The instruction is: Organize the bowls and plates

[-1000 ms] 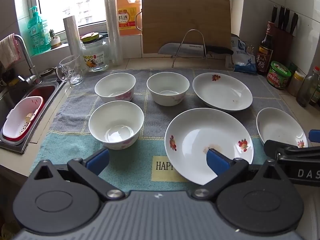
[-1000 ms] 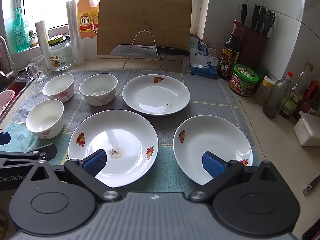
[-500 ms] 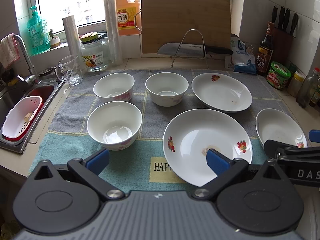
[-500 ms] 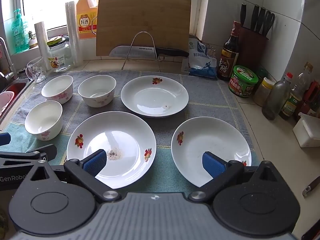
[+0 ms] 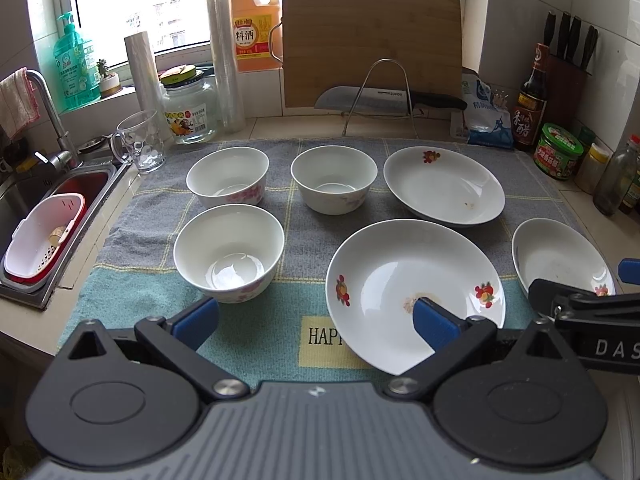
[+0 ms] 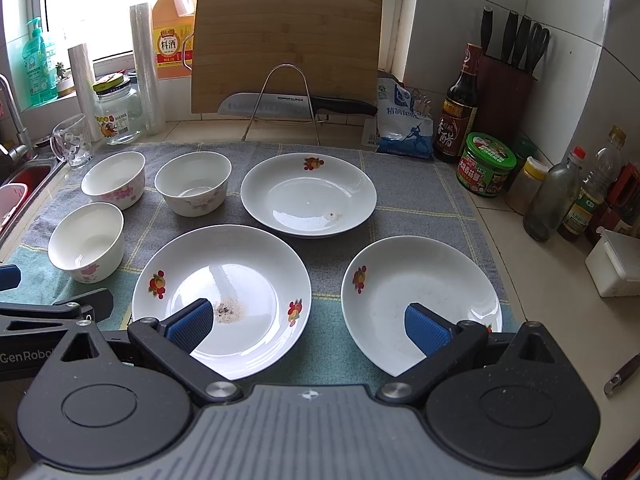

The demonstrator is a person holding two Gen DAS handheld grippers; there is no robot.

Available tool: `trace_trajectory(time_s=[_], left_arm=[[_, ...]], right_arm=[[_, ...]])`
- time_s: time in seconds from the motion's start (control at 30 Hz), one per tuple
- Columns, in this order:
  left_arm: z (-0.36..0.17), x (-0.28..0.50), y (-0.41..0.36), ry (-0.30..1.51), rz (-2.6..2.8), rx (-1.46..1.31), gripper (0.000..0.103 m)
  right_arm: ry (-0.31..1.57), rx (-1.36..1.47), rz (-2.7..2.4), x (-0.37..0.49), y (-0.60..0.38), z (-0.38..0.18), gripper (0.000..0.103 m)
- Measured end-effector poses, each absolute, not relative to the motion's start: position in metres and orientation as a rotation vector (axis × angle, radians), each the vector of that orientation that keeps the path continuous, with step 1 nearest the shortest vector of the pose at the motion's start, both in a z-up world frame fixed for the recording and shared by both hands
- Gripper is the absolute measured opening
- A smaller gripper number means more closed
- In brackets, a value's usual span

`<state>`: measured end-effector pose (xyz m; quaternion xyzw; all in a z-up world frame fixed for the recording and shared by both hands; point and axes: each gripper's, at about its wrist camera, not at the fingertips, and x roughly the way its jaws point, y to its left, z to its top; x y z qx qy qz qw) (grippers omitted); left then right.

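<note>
Three white bowls stand on a towel: a near one (image 5: 229, 253), a far left one (image 5: 227, 176) and a far middle one (image 5: 333, 184). Three white plates with fruit prints lie to their right: a near middle one (image 5: 400, 276) (image 6: 224, 280), a far one (image 5: 444, 184) (image 6: 308, 194) and a near right one (image 5: 560, 256) (image 6: 420, 292). My left gripper (image 5: 316, 320) is open and empty at the towel's front edge, between the near bowl and near middle plate. My right gripper (image 6: 308, 324) is open and empty between the two near plates.
A sink with a red-white basket (image 5: 44, 236) lies left. A glass mug (image 5: 140, 142), jar (image 5: 188, 104), knife on a wire rack (image 5: 380, 98) and cutting board (image 5: 372, 40) stand behind the towel. Bottles and jars (image 6: 556, 196) and a white box (image 6: 616, 264) line the right counter.
Both grippers have shifted slightly forward and left over the towel; the dishes sit a little lower and nearer in both views. Nothing was grasped.
</note>
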<state>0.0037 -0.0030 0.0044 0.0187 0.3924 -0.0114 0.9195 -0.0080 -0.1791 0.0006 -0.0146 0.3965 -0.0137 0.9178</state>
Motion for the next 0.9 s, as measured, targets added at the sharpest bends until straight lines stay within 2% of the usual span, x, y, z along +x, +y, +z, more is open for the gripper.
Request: trace_trajectory(time_s=[0.9], left_arm=[[0.002,0.0108,-0.0002,0.813,-0.022,0.038,0.102]], right_arm=[[0.816,-0.036,-0.031,-0.0038,-0.178,0.0003,0.103]])
